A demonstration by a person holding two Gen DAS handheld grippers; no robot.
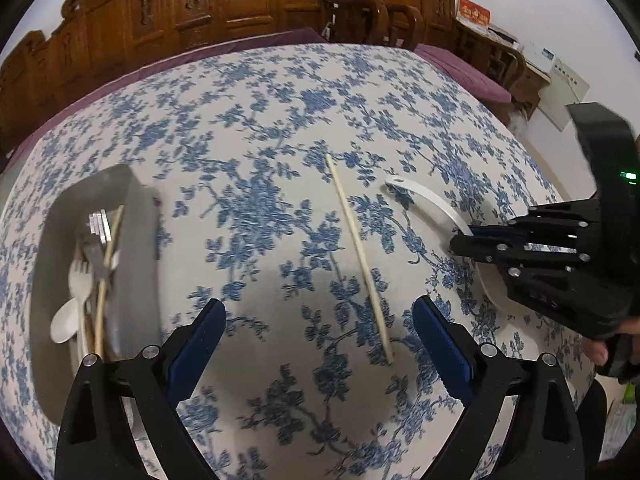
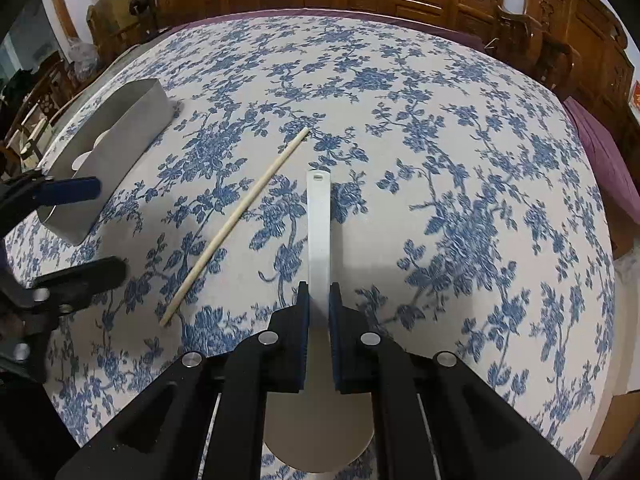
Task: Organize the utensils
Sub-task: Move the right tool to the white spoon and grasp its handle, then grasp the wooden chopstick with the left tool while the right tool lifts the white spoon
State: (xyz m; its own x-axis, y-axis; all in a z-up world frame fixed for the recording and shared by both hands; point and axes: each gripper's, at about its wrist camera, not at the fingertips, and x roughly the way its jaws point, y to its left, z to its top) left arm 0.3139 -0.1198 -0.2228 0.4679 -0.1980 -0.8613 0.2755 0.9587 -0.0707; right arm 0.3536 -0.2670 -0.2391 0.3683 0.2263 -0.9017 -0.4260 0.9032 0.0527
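A pale wooden chopstick [image 1: 360, 256] lies loose on the blue-flowered tablecloth [image 1: 260, 128]. My left gripper [image 1: 320, 304] hangs open just above its near end, one finger on each side, touching nothing. At the left stands a grey metal tray [image 1: 136, 216] holding a white fork [image 1: 80, 280], a small white spoon [image 1: 66, 322] and more chopsticks. To the right, my right gripper [image 1: 460, 240] is shut on the long flat handle of a large white spoon [image 1: 428, 200]. In the right wrist view the blue pads of the right gripper [image 2: 319, 292] press on that large white spoon [image 2: 319, 220], whose round bowl lies under the gripper. The chopstick [image 2: 236, 224], tray [image 2: 120, 148] and open left gripper [image 2: 111, 229] are to its left.
Carved wooden chairs [image 1: 360, 16] and panelling ring the far side of the table. A purple undercloth [image 1: 472, 76] shows at the edge. Boxes and a bag [image 2: 116, 4] stand on the floor beyond the tray.
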